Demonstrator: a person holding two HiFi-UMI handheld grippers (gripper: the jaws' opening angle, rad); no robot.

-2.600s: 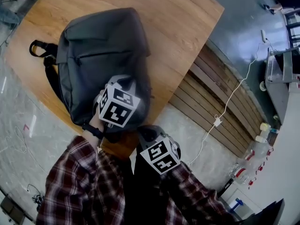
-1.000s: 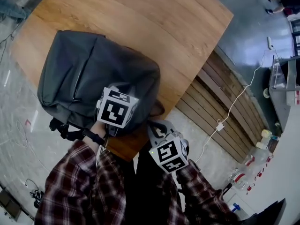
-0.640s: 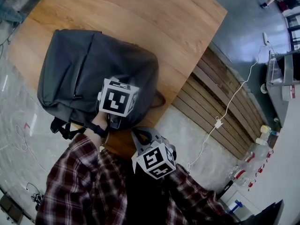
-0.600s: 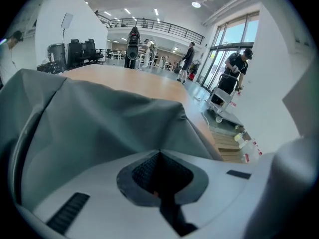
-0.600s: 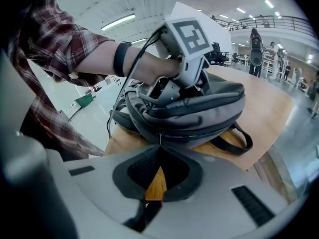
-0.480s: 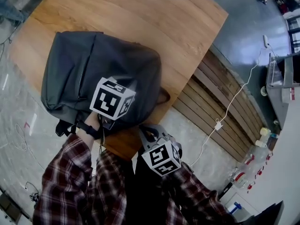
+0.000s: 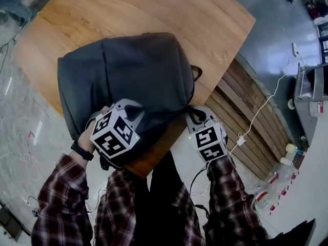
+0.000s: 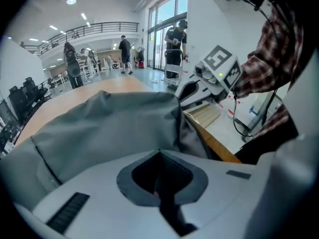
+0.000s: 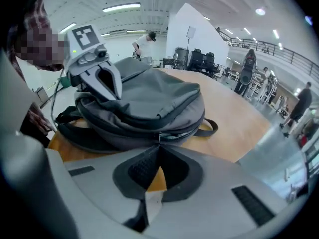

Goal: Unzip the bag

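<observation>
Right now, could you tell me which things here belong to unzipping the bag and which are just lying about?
Job in hand:
backpack; zipper pull, pinched at the right tongs' tips; left tongs, shut on the backpack's edge.

Lying about:
white cable and bottles on the floor.

A wooden desk (image 7: 154,9) stands on pale floor (image 7: 15,117) beside slatted timber boards (image 7: 221,97) crossed by a white cable (image 7: 240,140), in a white hall with tall windows (image 8: 162,21), ceiling lights (image 9: 122,7) and railed balcony (image 8: 99,28).

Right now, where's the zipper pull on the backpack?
Centre of the right gripper view: the zipper pull sits at the right gripper's tip, on the backpack's near side.
</observation>
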